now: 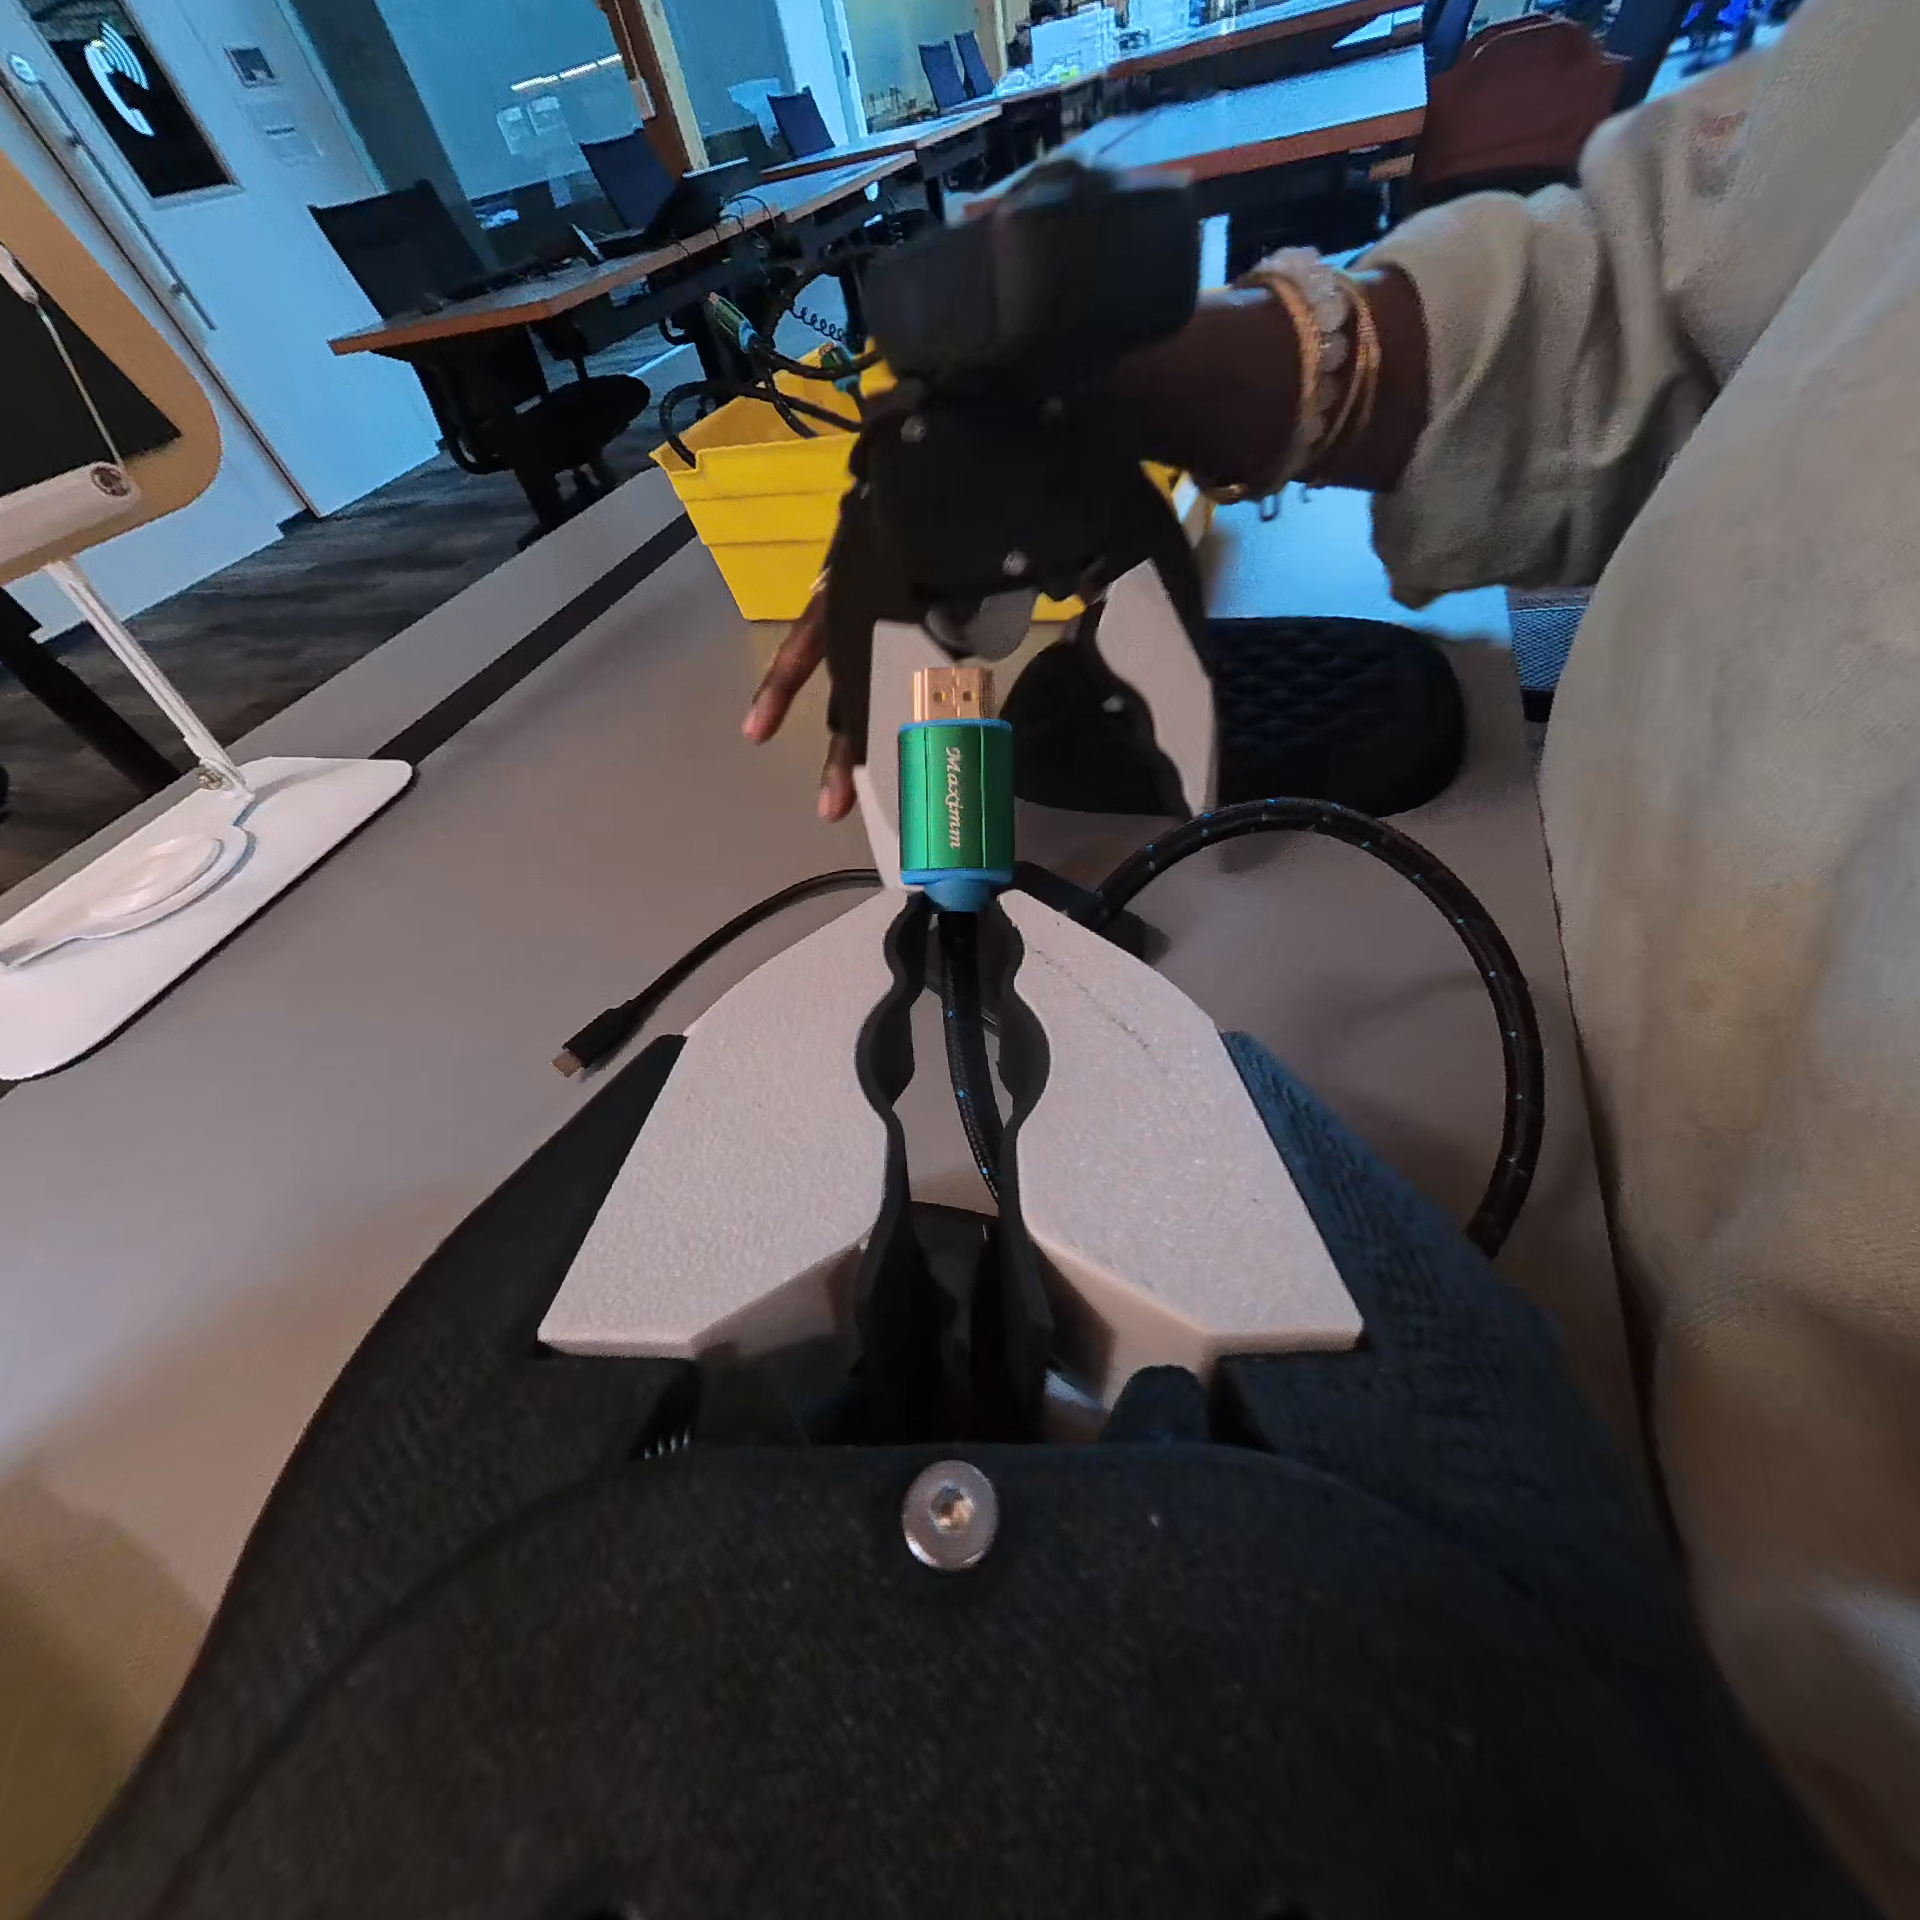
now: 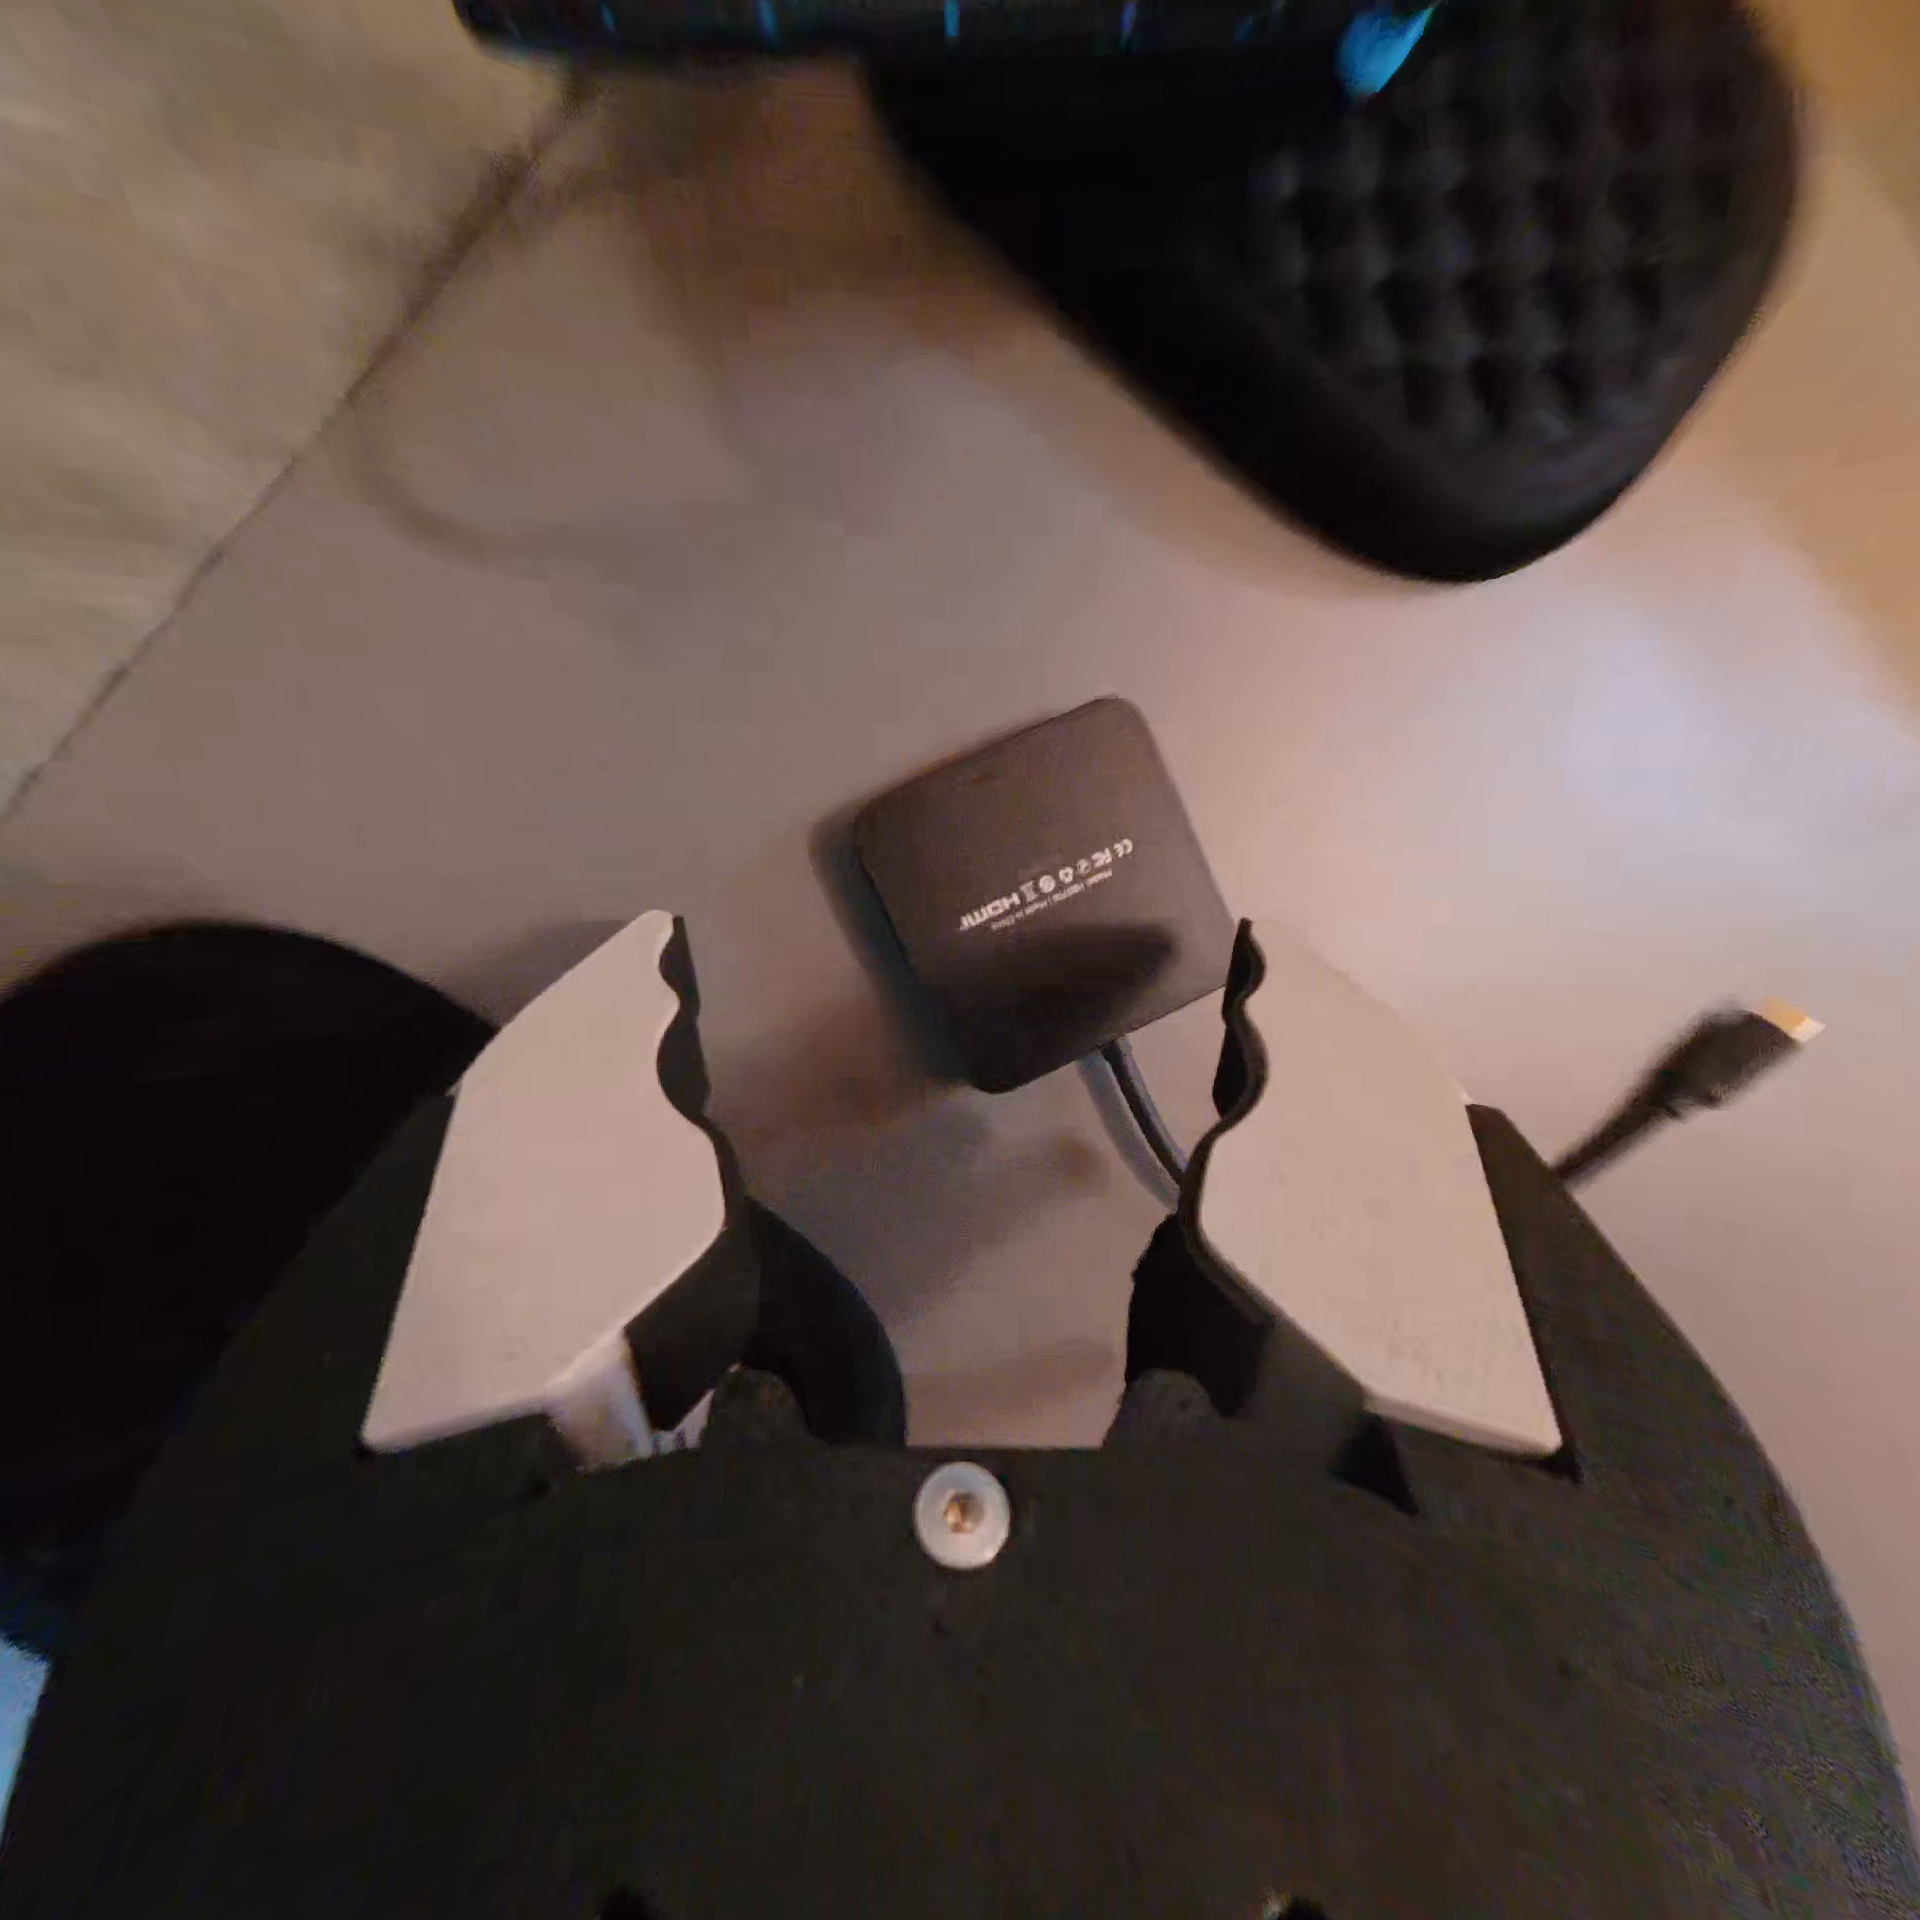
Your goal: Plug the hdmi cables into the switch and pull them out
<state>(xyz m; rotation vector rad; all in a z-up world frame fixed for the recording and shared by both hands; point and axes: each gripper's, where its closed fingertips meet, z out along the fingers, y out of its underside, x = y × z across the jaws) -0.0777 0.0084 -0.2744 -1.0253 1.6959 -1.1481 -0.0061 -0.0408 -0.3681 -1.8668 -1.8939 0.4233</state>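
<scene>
**Green plug held above the desk, switch lying between open fingers**

Rows of office desks and dark chairs are filling the background of the left wrist view, and nearer to us a grey table [image 1: 499, 831] is carrying everything we are working with. Our left gripper [image 1: 954, 914] is pinching the braided HDMI cable [image 1: 1496, 997] just behind its green plug [image 1: 954, 795], so the plug is standing up past the fingertips with its gold connector pointing away from us. Behind the plug, the cable is looping round to our right and back under the gripper.

Beyond the plug, our right gripper [image 1: 1029, 748] is hanging over the table, pointing down, with a person's hand [image 1: 821, 675] gripping it and bracelets showing at the wrist. A yellow bin [image 1: 769, 520] with more cables in it is sitting farther back, a white stand [image 1: 177, 831] is resting at the left, and a thin black cable [image 1: 665, 997] is lying loose on the table.

In the right wrist view, our right gripper [image 2: 961, 956] is spreading its fingers wide and holding nothing. The black square switch [image 2: 1039, 894] is lying flat on the table [image 2: 520, 675], with its near edge between the fingertips and its short lead running back toward the right finger. A black dimpled pad [image 2: 1455, 312] is lying farther off, well apart from the switch.
</scene>
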